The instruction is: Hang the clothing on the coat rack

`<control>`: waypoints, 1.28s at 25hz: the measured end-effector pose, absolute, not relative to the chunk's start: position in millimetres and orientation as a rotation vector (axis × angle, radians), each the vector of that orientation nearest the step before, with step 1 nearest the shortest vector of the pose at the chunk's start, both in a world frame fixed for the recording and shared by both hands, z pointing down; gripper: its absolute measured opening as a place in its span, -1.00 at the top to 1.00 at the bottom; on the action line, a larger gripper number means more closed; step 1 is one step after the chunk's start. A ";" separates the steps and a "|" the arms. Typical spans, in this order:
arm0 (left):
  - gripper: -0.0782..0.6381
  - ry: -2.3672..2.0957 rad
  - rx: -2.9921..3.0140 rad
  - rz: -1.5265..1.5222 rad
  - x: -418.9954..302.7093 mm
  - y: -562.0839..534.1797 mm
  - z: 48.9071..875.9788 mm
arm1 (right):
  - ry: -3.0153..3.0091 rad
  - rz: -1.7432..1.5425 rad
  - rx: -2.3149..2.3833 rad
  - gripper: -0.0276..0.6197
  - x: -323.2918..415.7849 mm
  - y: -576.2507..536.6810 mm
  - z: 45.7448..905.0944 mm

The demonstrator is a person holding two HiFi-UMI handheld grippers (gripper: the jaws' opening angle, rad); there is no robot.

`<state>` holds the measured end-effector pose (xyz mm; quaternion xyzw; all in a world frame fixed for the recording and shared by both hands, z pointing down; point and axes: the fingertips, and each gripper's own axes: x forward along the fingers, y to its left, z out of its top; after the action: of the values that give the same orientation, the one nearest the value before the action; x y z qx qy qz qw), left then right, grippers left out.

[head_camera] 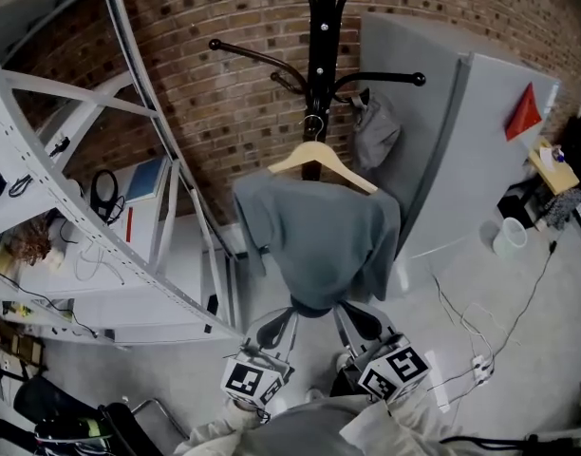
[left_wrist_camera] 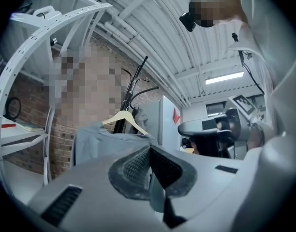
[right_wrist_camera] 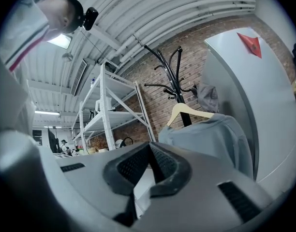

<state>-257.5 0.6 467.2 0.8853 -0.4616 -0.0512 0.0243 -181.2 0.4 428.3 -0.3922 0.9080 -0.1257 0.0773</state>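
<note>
The grey garment (head_camera: 319, 236) hangs on a wooden hanger (head_camera: 321, 158) hooked to the black coat rack (head_camera: 320, 27). Low in front of the rack, the left gripper (head_camera: 281, 326) and right gripper (head_camera: 352, 323) sit side by side (each with jaws pressed together, nothing between them).

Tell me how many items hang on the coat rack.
2: a grey shirt on the wooden hanger at the pole, and a small grey item on a hook to its right in the head view. More may hide behind the pole.
</note>
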 end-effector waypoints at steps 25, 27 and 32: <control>0.76 -1.482 2.733 -0.164 -217.4 32.8 453.2 | 2.749 -0.317 -1.254 0.84 -134.2 25.8 424.8; 0.76 -1.510 2.726 -0.156 -216.1 30.1 450.0 | 2.747 -0.304 -1.236 0.84 -132.4 21.5 423.9; 0.76 -1.552 2.713 -0.142 -211.5 22.9 445.4 | 2.747 -0.307 -1.209 0.84 -126.0 12.9 424.0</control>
<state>-211.5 22.9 445.4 0.8670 -0.4961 -0.0454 0.0064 -126.0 12.9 424.0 -0.4000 0.9087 -0.1017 0.0624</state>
